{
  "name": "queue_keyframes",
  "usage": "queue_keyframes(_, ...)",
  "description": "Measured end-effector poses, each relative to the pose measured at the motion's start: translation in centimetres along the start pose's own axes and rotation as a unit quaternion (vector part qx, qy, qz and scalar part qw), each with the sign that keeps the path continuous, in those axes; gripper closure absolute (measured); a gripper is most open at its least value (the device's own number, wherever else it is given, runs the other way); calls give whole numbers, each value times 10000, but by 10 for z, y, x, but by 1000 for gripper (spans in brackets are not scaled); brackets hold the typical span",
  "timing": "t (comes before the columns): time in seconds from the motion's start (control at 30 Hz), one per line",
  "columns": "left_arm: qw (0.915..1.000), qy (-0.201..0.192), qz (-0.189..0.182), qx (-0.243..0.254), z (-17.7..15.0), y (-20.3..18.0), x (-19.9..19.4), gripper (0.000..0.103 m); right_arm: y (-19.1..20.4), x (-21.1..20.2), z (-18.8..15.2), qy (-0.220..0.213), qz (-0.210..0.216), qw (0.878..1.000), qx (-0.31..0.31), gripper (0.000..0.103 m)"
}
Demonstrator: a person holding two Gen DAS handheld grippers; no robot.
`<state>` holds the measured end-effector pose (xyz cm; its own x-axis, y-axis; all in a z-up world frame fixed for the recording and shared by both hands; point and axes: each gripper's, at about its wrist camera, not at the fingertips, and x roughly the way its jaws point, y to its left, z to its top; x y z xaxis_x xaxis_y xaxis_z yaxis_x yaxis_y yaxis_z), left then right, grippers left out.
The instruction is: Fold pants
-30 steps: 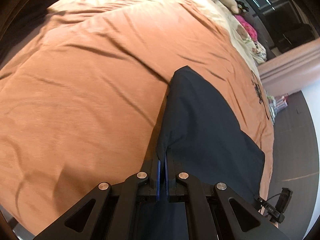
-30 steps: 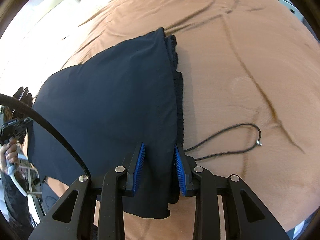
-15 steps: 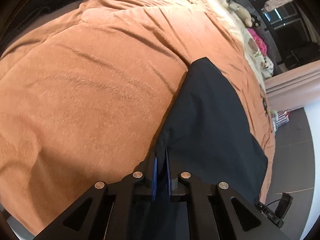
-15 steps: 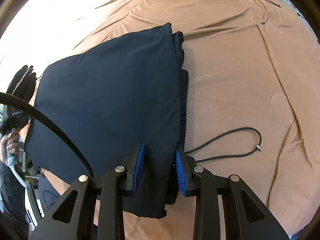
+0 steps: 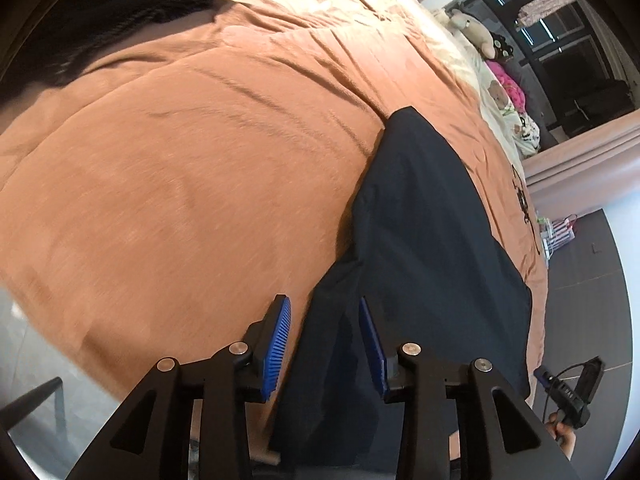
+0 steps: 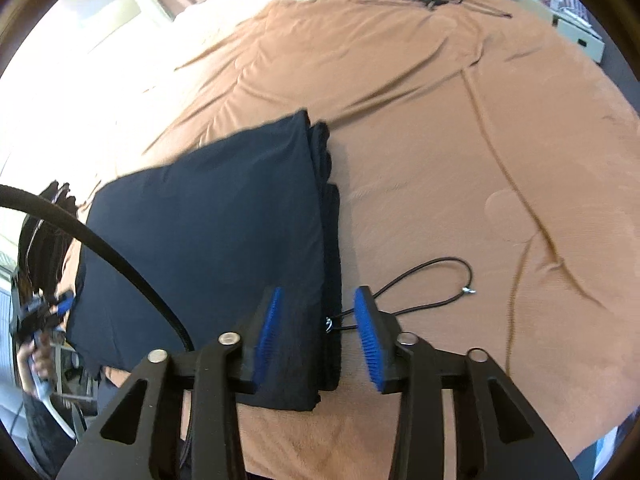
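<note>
Orange blanket [image 6: 460, 140]: one folded navy pants [image 6: 208, 216], one black cord [image 6: 436, 280]. Left tool [image 5: 325, 340], right tool [image 6: 316, 334] opening, pants edge between, unpressed.

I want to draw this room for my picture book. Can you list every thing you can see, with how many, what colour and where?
folded navy cloth pants: one, dark blue, flat on the bed
orange-brown quilted blanket: one, covering the bed
thin black drawstring cord: one, looped beside the pants' edge
cream patterned bedding: one, at the bed's far end
beige stuffed toy: one, on the far bedding
pink bundle: one, by the dark window
thick black cable: one, crossing over the pants
left gripper: black, blue pads, jaws opening, pants edge between them
right gripper: black, blue pads, jaws opening, pants edge between them
</note>
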<state>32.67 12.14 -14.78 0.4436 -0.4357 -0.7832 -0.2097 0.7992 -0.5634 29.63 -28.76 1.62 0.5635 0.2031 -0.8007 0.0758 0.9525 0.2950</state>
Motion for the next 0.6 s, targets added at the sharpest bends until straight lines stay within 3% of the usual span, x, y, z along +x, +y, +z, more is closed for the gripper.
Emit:
queue_keyframes(0.27,9993,-99,-219,-295,-27,16,-16,64,32,-21,-20,-406,168,9988,-235,65)
queue_keyframes(0.43,9975,-158,-483,-498,-43,26,-21,64,35,-34,-22,-504,386,9973,-373,65)
queue_keyframes(0.6,9954,-210,-661,-662,-44,28,-18,63,44,-21,-27,-428,636,9960,-449,65)
